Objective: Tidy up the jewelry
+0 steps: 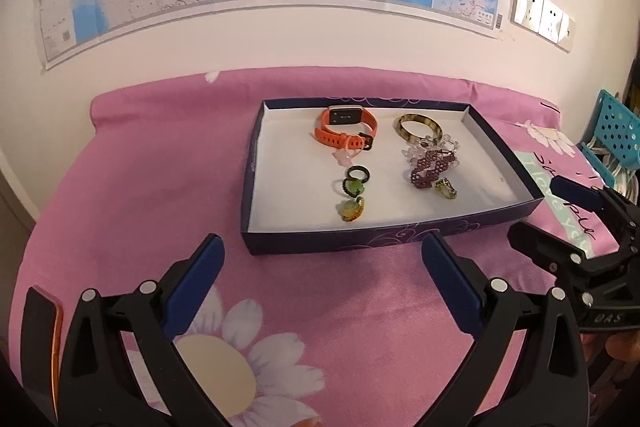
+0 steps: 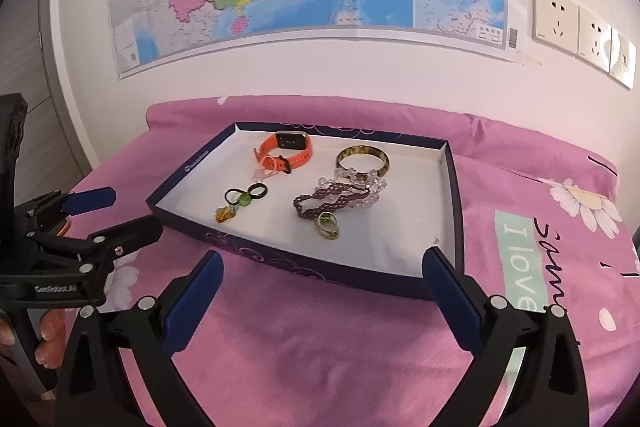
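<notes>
Reading "I love" on pink sheet [image 2: 520, 259]; left claw [image 1: 320, 267], right claw [image 2: 320, 279] spread apart, empty.

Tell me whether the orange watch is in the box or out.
In. The orange watch lies on the white floor of the box, near its far wall.

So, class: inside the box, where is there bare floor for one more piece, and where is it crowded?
Bare: the box's left strip beside the watch and rings, and the near right corner past the small ring. Crowded: the far right, where bangle and beaded bracelets overlap.
</notes>
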The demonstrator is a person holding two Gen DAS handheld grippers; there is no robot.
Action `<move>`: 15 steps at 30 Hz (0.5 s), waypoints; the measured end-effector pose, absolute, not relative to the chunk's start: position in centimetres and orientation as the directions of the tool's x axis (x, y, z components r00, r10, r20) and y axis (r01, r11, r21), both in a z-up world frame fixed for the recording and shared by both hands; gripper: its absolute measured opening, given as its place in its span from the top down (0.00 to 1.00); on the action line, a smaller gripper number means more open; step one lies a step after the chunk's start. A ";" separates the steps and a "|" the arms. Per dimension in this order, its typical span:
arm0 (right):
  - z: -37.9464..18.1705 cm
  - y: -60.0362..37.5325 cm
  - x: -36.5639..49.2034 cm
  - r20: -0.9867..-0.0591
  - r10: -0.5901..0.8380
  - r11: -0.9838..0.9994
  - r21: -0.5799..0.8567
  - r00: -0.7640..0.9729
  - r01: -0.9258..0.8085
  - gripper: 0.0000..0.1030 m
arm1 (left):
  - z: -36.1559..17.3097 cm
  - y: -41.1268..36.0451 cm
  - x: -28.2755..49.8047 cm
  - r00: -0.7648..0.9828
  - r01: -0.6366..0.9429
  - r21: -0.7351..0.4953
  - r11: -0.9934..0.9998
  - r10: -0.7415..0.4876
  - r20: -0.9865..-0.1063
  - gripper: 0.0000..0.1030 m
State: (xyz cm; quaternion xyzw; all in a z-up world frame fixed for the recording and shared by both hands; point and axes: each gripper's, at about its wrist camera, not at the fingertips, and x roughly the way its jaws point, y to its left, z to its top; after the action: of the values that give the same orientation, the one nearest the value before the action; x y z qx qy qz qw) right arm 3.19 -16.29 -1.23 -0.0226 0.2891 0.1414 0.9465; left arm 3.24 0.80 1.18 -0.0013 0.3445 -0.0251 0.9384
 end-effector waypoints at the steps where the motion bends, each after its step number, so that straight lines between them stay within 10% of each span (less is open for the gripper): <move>1: -1.2 -16.2 3.0 -0.551 0.254 0.959 0.038 0.795 -0.281 0.07 | 1.2 0.8 3.1 0.762 0.041 -0.015 0.999 -0.041 -0.647 0.05; 15: -1.3 -16.1 2.2 -0.546 0.248 0.962 0.044 0.800 -0.268 0.07 | 1.5 0.3 1.9 0.764 0.055 0.003 0.998 -0.041 -0.643 0.05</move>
State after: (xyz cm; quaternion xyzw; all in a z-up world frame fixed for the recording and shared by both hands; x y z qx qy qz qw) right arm 2.21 -16.10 -1.27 -0.0176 0.2855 0.1361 0.9485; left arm 1.89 0.26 1.48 0.0109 0.3423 -0.0256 0.9392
